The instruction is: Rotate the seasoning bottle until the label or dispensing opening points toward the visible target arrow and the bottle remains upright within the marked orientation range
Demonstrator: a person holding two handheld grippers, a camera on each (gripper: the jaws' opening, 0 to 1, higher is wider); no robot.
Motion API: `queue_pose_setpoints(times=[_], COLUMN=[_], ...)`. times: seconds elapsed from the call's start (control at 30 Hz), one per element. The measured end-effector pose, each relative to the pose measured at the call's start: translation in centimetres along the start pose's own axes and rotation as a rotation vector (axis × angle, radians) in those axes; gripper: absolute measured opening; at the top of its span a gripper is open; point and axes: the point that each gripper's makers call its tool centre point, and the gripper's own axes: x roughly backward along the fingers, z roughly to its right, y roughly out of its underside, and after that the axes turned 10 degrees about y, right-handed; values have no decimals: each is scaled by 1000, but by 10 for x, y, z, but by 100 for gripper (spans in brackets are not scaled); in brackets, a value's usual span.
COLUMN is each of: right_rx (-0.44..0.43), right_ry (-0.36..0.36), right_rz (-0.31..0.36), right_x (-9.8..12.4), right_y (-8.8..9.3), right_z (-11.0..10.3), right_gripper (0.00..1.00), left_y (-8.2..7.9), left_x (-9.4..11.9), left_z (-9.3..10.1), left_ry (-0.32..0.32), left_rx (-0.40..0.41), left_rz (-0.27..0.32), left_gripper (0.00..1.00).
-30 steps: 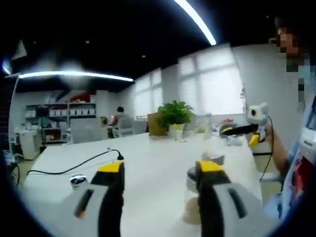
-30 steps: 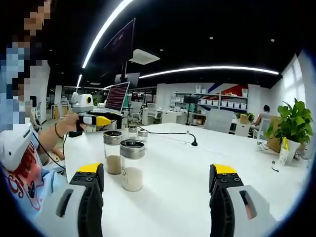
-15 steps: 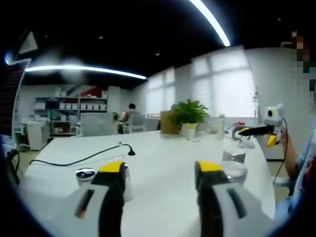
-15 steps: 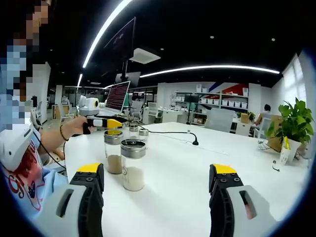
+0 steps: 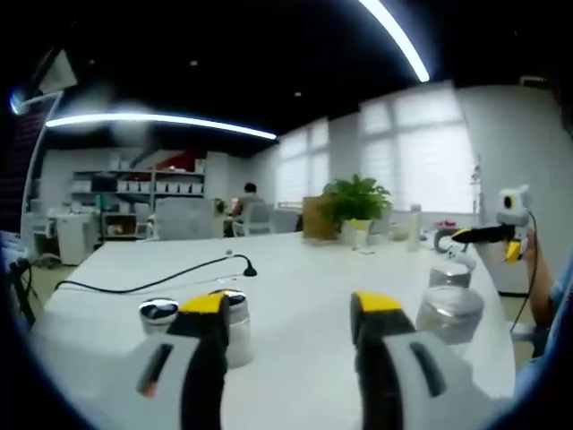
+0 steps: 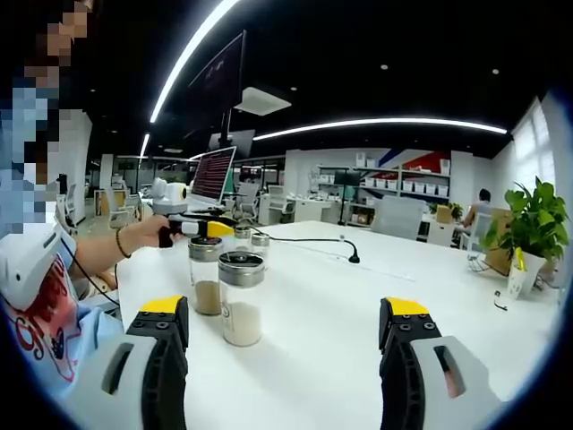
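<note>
No bottle is gripped: the left gripper [image 5: 288, 309] and right gripper [image 6: 286, 313] are held spread. The clear glass seasoning bottle with a metal lid [image 6: 240, 300] stands upright on the white table [image 6: 331, 305], beside the right gripper's left jaw. Rotation is judged not yet begun.

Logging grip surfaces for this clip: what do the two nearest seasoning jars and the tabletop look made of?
Clear cylindrical seasoning jars: likely glass or clear plastic, since the powder shows through; their dark-topped lids with silvery rims look metallic. White tabletop: smooth, faintly glossy, probably laminate.

Four clear seasoning bottles [image 6: 240, 299] with silver lids, upright on white table [image 6: 340, 340], nearest holding pale powder
</note>
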Motion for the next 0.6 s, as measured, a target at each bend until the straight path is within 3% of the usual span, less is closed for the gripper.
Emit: queue_pose_setpoints(times=[0.3, 0.37, 0.6], right_rx=[0, 0, 4], right_ry=[-2, -1, 1], right_rz=[-1, 1, 0], right_x=[0, 0, 0], right_y=[0, 0, 0], right_z=[0, -1, 0], right_gripper=[91, 91, 91], left_y=[8, 12, 10], left_x=[-13, -16, -25], left_z=[-8, -10, -19], left_ry=[-12, -14, -53], left_rx=[-10, -36, -40], left_rz=[-36, -77, -69], left_gripper=[57, 57, 57])
